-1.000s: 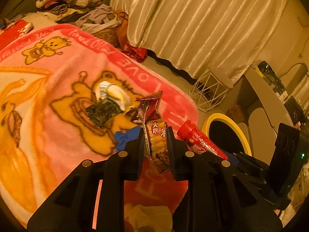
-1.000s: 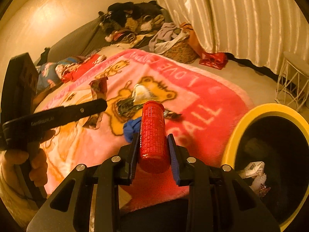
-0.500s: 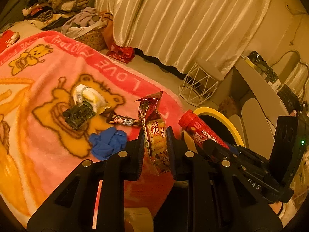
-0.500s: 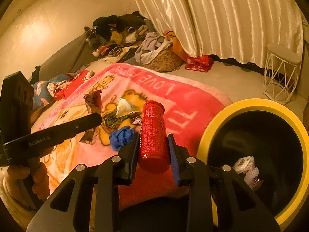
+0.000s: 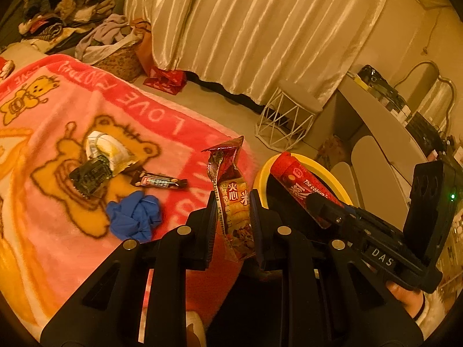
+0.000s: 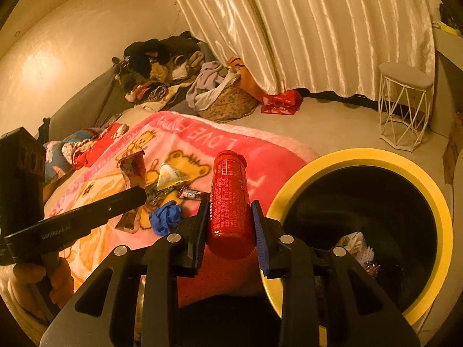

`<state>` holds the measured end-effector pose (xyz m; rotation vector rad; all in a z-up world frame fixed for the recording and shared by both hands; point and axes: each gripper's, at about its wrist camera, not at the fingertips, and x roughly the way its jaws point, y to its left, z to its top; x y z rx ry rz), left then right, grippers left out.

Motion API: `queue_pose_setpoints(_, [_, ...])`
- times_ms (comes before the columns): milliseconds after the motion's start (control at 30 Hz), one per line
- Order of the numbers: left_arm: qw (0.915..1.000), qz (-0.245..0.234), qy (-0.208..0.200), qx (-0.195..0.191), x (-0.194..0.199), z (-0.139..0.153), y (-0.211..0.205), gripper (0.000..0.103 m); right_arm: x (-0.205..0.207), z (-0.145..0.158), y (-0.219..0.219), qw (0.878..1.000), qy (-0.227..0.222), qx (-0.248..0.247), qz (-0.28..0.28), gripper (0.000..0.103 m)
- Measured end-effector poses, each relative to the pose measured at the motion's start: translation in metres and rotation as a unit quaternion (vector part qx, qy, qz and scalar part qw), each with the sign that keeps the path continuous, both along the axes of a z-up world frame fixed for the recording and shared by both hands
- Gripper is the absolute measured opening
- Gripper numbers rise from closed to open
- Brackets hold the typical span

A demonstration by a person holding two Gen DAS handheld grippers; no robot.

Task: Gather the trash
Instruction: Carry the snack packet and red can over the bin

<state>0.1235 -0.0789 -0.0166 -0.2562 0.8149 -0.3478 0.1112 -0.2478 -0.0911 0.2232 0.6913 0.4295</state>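
Note:
My left gripper (image 5: 233, 211) is shut on a snack wrapper (image 5: 230, 185) and holds it above the edge of the pink bear blanket (image 5: 43, 173). My right gripper (image 6: 230, 219) is shut on a red can (image 6: 228, 199), held just left of the yellow-rimmed black bin (image 6: 434, 202). The can (image 5: 301, 185) and bin rim (image 5: 318, 167) also show in the left wrist view. On the blanket lie a blue glove (image 5: 133, 215), a chocolate bar wrapper (image 5: 159, 180), a dark foil wrapper (image 5: 89, 175) and a white-yellow wrapper (image 5: 107, 147).
The bin holds some crumpled trash (image 6: 356, 245). A white wire stool (image 6: 405, 101) stands by the curtain. A laundry basket (image 6: 225, 98) and red bag (image 6: 280, 102) sit on the floor beyond the blanket. A desk (image 5: 376, 127) is at the right.
Both grippers have moved right toward the bin with their loads held. The bin now shows larger in the right wrist view.

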Motion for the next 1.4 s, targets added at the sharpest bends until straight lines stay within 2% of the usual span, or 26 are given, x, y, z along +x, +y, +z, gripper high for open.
queue_pose_setpoints(600, [0.9985,-0.053,-0.009,0.004,-0.003,0.003,-0.05,0.016,-0.01,0.003,-0.045,0.997,-0.005,0.013,-0.07,0.028])
queue_pose_setpoints(933, [0.9965,-0.082,-0.013,0.01,0.0,0.005,-0.074,0.017,-0.012,-0.004,-0.077,0.993,0.004,0.021,-0.115,0.028])
queue_pose_setpoints(1400, [0.9925,-0.12,-0.002,0.022,0.004,-0.007,-0.11,0.017,-0.012,-0.019,-0.107,0.986,0.019,0.015,-0.165,0.028])
